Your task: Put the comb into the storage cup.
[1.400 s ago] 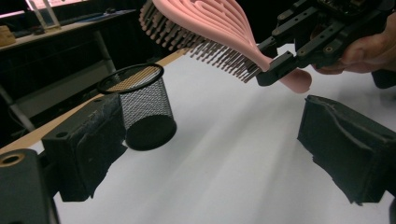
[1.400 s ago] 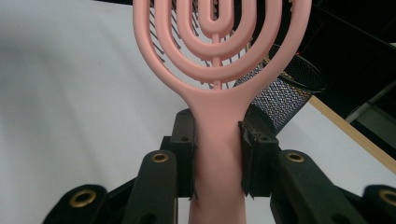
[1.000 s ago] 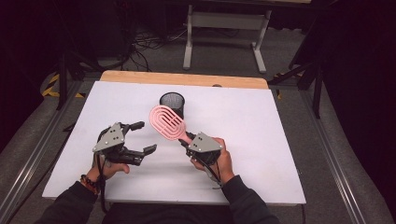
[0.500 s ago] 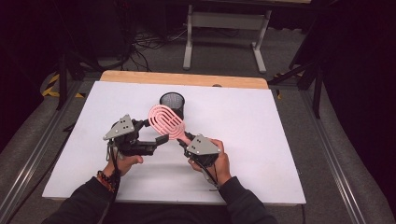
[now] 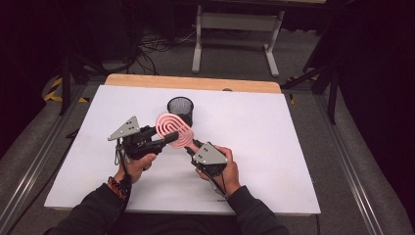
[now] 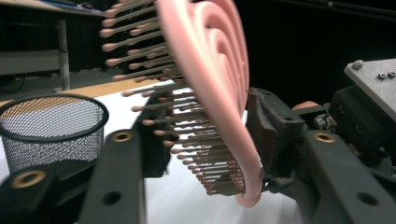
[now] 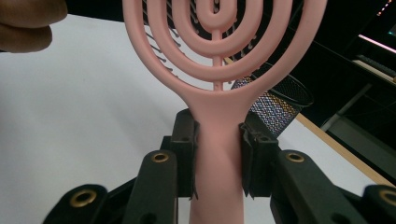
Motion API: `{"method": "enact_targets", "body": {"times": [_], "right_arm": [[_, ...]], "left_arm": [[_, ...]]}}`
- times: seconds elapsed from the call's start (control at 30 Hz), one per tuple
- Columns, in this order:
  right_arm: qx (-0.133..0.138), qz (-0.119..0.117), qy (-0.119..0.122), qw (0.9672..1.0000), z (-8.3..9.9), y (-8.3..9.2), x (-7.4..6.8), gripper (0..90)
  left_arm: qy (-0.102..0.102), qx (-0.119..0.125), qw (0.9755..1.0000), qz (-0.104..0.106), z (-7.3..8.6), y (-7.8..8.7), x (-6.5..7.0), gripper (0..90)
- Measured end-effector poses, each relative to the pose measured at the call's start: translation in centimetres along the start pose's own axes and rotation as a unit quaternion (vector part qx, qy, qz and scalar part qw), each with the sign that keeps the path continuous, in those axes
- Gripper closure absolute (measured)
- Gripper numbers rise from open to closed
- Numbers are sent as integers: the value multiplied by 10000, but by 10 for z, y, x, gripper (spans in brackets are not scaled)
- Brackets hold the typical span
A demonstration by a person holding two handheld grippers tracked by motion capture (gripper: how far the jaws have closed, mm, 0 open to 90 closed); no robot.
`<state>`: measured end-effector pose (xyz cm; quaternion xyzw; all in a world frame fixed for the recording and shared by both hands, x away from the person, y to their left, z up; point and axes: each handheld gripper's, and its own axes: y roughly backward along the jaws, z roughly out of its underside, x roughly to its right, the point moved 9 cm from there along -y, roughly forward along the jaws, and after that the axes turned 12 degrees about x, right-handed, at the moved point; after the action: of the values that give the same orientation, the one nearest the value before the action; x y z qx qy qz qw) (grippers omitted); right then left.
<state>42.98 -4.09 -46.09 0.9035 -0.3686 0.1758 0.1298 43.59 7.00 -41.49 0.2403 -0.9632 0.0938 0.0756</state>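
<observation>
My right gripper (image 7: 217, 149) clamps the pink hairbrush (image 5: 172, 128) by its handle, above the tabletop's (image 5: 274, 127) middle. My left gripper's (image 6: 205, 154) jaws have just been closing on its head, beside the mesh cup (image 5: 180, 108).

In the right gripper view the pink hairbrush (image 7: 219, 70) runs off the top edge, its handle's end off the bottom; the mesh cup (image 7: 280, 105) sits half hidden behind it; in the left gripper view the brush's head is cut off at the top, and whether the pads press it cannot be told.
</observation>
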Motion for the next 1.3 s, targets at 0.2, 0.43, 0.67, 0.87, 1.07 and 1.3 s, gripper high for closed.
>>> {"method": "enact_targets", "body": {"times": [0.2,0.43,0.67,0.87,1.07,1.3], "right_arm": [[6,2,-55,10000,1,-1,1,704],[14,-36,-126,9999,2,-3,0,679],[61,-131,-245,9996,-1,-2,0,635],[98,-201,-322,9992,-2,-2,-2,603],[109,-235,-403,9989,-2,-1,-2,562],[114,-242,-449,9986,-2,0,-3,496]], "left_arm": [[-251,1,9993,281,-3,-3,12,609],[-519,-88,9976,439,-5,-10,23,625],[-645,-91,9971,397,-6,-12,23,630],[-742,-75,9964,390,-10,-9,24,631],[-778,-52,9963,357,-13,-5,22,632],[-846,-36,9960,285,-15,-3,21,632]]}}
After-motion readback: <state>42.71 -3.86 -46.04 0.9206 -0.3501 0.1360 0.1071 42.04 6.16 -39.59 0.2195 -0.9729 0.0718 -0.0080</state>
